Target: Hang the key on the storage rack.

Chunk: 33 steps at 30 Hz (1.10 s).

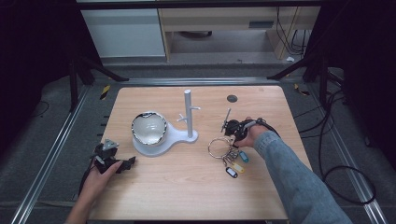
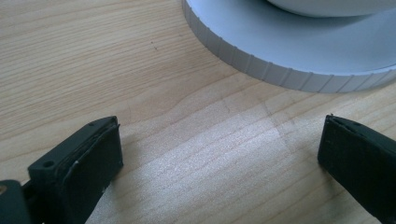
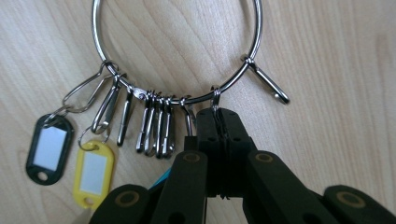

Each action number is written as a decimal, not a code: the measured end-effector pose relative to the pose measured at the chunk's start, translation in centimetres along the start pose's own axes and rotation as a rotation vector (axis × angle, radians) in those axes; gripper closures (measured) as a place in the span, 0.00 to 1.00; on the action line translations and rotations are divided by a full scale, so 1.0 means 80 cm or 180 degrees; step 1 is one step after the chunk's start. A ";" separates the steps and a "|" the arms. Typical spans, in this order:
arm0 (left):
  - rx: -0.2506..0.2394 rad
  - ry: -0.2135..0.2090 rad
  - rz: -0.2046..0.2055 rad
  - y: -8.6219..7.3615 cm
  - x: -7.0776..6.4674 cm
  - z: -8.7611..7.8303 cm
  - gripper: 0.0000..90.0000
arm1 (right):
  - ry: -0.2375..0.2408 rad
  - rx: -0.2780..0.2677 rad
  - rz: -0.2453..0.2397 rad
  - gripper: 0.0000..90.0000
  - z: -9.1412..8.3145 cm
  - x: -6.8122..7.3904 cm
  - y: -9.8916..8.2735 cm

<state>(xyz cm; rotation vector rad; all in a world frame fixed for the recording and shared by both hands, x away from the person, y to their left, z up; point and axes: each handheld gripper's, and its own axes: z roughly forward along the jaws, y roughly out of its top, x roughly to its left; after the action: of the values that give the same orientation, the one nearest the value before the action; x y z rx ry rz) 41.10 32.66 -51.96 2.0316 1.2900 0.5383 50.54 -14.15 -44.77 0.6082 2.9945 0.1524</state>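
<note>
A large metal key ring [image 1: 219,147] lies flat on the wooden table, right of centre, with several snap clips and black [image 1: 231,172], yellow [image 1: 238,167] and blue [image 1: 243,157] tags. My right gripper [image 1: 232,133] is at the ring's right edge. In the right gripper view its jaws [image 3: 219,123] stand pressed together on one clip hanging from the ring [image 3: 201,97]; the black tag [image 3: 46,149] and yellow tag [image 3: 93,172] lie to the left. My left gripper [image 1: 128,163] rests open near the table's left front, its jaws [image 2: 219,158] wide apart over bare wood.
A white stand [image 1: 188,114] with an upright post and side pegs rises from a round base [image 1: 159,144] that carries a shiny bowl [image 1: 149,127]. That base's ribbed edge [image 2: 289,70] lies just ahead of my left gripper. A dark round hole [image 1: 232,98] sits at the table's far side.
</note>
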 end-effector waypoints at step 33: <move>-0.0007 0.0000 0.0001 0.000 0.000 0.000 0.00 | -0.0206 -0.0191 -0.0075 0.99 -0.139 0.006 -0.003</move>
<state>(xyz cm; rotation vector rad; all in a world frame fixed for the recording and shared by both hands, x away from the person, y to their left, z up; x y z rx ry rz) 41.09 32.65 -51.97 2.0299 1.2887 0.5397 48.89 -15.10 -33.82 0.5604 2.9220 0.2157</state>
